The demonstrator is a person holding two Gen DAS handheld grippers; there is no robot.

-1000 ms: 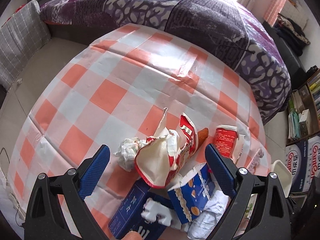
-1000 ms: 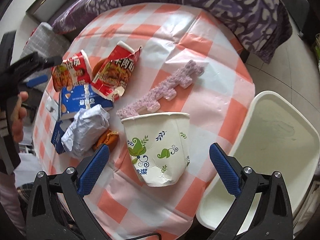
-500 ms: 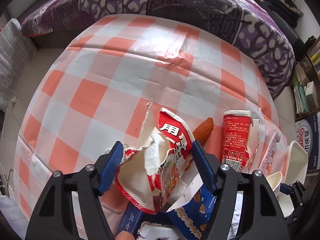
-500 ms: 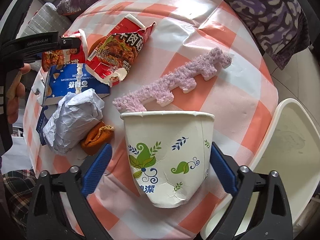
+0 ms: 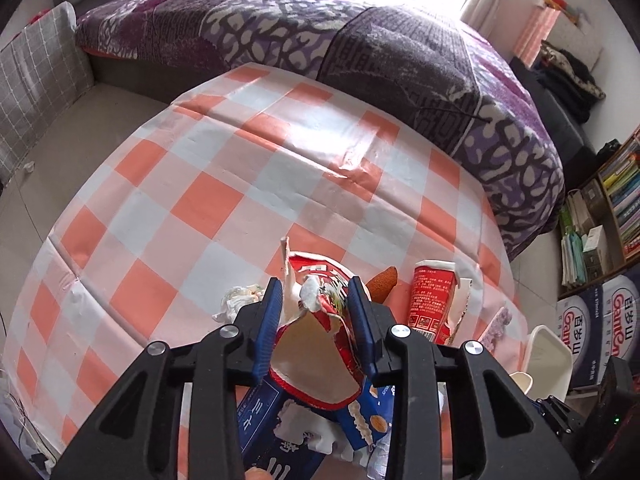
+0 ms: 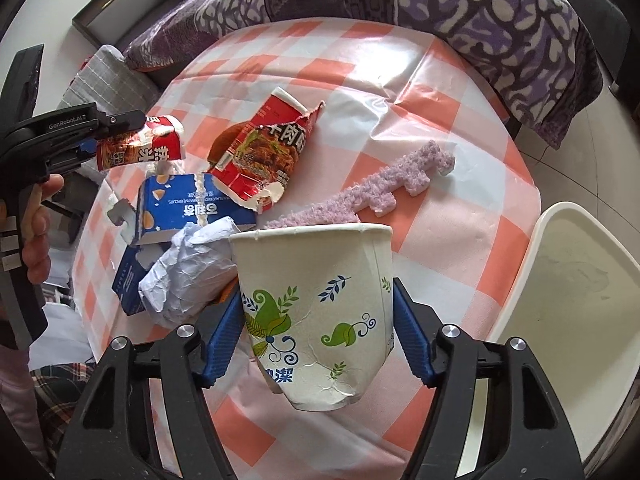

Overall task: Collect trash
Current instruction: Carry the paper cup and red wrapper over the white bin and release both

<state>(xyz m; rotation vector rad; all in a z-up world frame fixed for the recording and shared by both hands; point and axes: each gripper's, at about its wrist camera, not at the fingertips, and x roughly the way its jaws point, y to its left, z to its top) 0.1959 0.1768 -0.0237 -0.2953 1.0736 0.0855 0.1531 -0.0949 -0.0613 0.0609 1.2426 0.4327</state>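
My left gripper (image 5: pixel 317 294) is shut on a torn red and white snack wrapper (image 5: pixel 316 354) and holds it above the checkered table (image 5: pixel 208 200); the wrapper also shows in the right wrist view (image 6: pixel 140 150). My right gripper (image 6: pixel 318 322) is shut on a white paper cup (image 6: pixel 316 312) with green leaf print, squeezed between the blue pads. On the table lie a second red wrapper (image 6: pixel 264 160), a blue biscuit box (image 6: pixel 188 208), crumpled white paper (image 6: pixel 188 272), a purple fuzzy strip (image 6: pixel 380 192) and a crumpled tissue (image 5: pixel 236 300).
A white plastic bin (image 6: pixel 568 312) stands off the table's right edge, also in the left wrist view (image 5: pixel 548 356). A purple patterned bed (image 5: pixel 360 40) lies behind the table. Shelves and boxes (image 5: pixel 616 208) stand at the right. An orange-brown scrap (image 5: pixel 384 280) lies by the wrappers.
My left gripper closed on the red wrapper and lifted it off the pile. My right gripper closed in around the paper cup until its pads press the sides.
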